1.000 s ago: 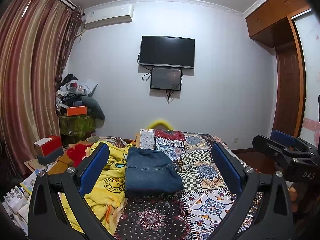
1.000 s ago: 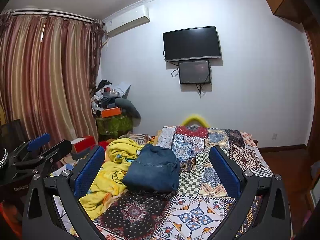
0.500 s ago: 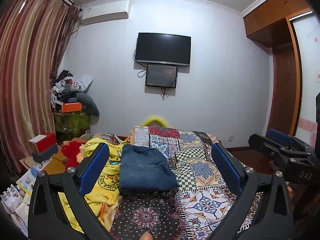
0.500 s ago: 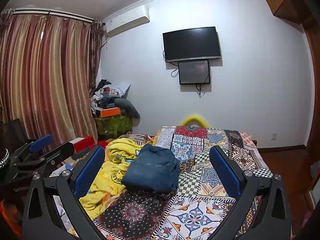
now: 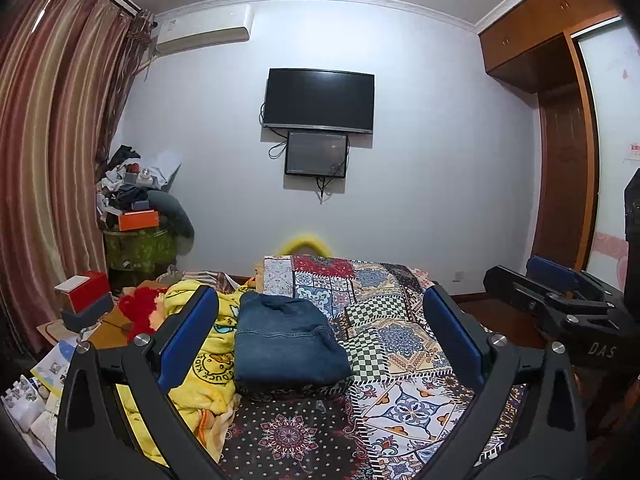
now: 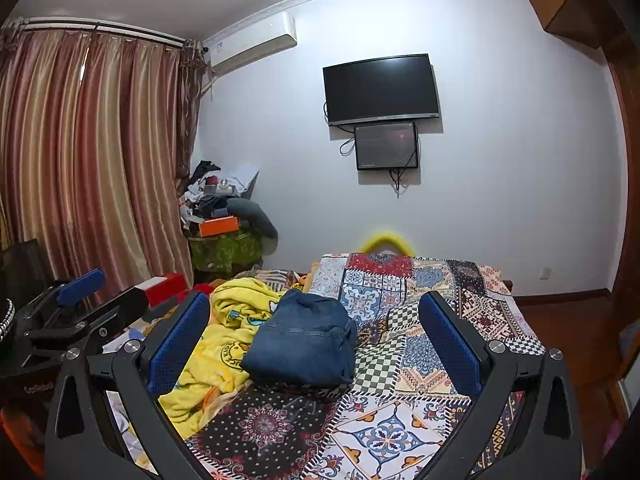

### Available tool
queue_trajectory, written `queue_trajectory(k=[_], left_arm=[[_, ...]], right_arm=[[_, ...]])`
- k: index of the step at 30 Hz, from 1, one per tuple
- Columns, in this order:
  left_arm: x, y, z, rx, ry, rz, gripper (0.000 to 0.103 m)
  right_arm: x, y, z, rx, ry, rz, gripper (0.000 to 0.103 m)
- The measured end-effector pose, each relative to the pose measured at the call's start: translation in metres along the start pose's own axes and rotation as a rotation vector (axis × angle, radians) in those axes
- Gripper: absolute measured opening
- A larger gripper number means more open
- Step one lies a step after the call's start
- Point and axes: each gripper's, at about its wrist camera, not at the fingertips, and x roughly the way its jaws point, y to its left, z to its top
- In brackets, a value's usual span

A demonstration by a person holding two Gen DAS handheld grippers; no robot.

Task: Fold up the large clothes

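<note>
Both sets of fingers are spread wide and hold nothing. On the far left hang striped curtains point(image 6: 80, 168), and beside them a heap of clothes and an orange box point(image 6: 218, 226) sit on a green-covered stand. Lower down, the left gripper point(image 5: 320, 344) hovers above the near end of the bed, its blue-padded fingers point(image 5: 188, 340) framing the folded denim garment point(image 5: 286, 350). That garment lies on the patchwork bedspread point(image 5: 400, 344), touching a crumpled yellow duck-print blanket point(image 5: 212, 360) on its left side. In the right wrist view, the right gripper point(image 6: 316, 348) likewise hangs over the bedspread with the denim garment between its fingers point(image 6: 448, 344), well apart from it. On the wall beyond the bed, a black television point(image 6: 380, 90) hangs above a smaller dark screen point(image 6: 386, 146). At far right stands a wooden wardrobe point(image 5: 560, 160).
</note>
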Motion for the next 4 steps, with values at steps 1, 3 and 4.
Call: queue_trajectory(k=[1,3,4], left_arm=[[0.0002,0.0,0.0,-0.001,0.0,0.0,0.103],[-0.0001,0.0011,-0.0004,-0.003,-0.001,-0.002,0.103],[0.0004,0.0014,-0.0003,-0.002,0.001,-0.003,0.103]], right_arm=[[-0.0001,-0.0005,-0.0001,0.001,0.0,0.001,0.103],[0.0,-0.0011,-0.0003,0.002,0.0,0.001,0.103],[0.0002,-0.002,-0.0003,0.003,0.0,0.002,0.103]])
